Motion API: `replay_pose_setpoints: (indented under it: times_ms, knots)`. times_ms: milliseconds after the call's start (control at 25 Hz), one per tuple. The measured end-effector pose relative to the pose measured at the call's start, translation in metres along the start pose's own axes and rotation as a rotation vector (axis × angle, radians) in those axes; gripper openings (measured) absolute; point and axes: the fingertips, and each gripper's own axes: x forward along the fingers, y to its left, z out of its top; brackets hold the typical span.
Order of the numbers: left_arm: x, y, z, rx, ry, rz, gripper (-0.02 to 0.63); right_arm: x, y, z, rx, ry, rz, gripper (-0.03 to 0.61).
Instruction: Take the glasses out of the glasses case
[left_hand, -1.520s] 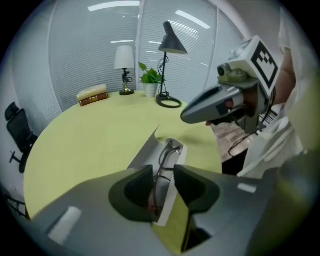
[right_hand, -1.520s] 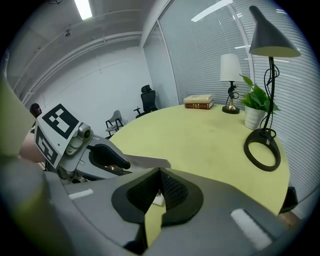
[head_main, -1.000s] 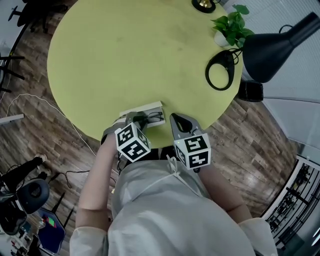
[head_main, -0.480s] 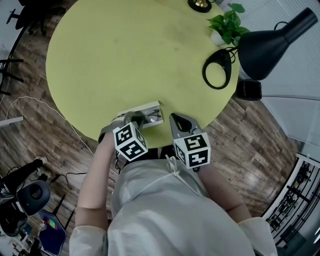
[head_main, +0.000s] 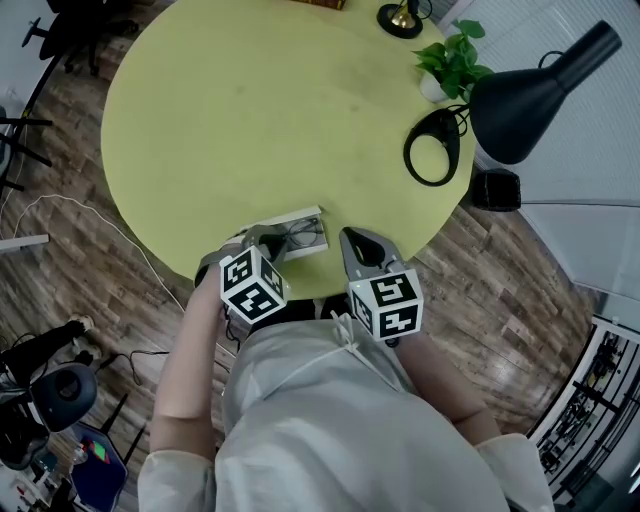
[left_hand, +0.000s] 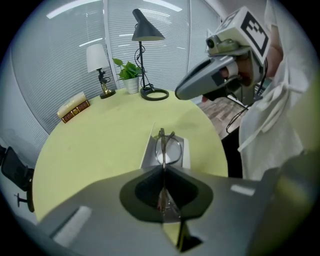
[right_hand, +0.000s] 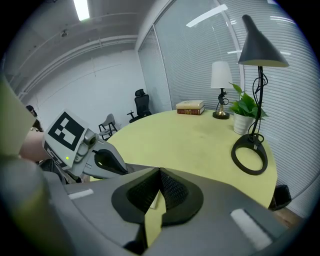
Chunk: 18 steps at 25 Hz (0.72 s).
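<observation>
left gripper (left_hand: 163, 170) — jaws closing on glasses (left_hand: 168, 148)

The left gripper (head_main: 268, 240) tilts steeply down, its fingers (left_hand: 145, 189) closing with a thin arm of the glasses (left_hand: 167, 148) pinched between them. The right gripper (head_main: 348, 236) sits just beside it (pitched less steeply), its fingers (right_hand: 177, 192) together on nothing. The left forearm (head_main: 190, 350) and right forearm (head_main: 455, 395) reach forward from the torso.
</observation>
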Motion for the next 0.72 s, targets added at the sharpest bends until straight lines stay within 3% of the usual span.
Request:
replay_pose_setpoints:
  times_ms: [200, 720]
  knots:
    - [-0.02, 0.001, 0.011, 0.001, -0.072, 0.039, 0.015, -0.01, 0.01, 0.015, -0.02, -0.049, 0.016, 0.0]
    - [-0.099, 0.03, 0.025, -0.217, -0.347, 0.232, 0.015, -0.032, 0.036, 0.059, -0.1, -0.159, 0.052, 0.0]
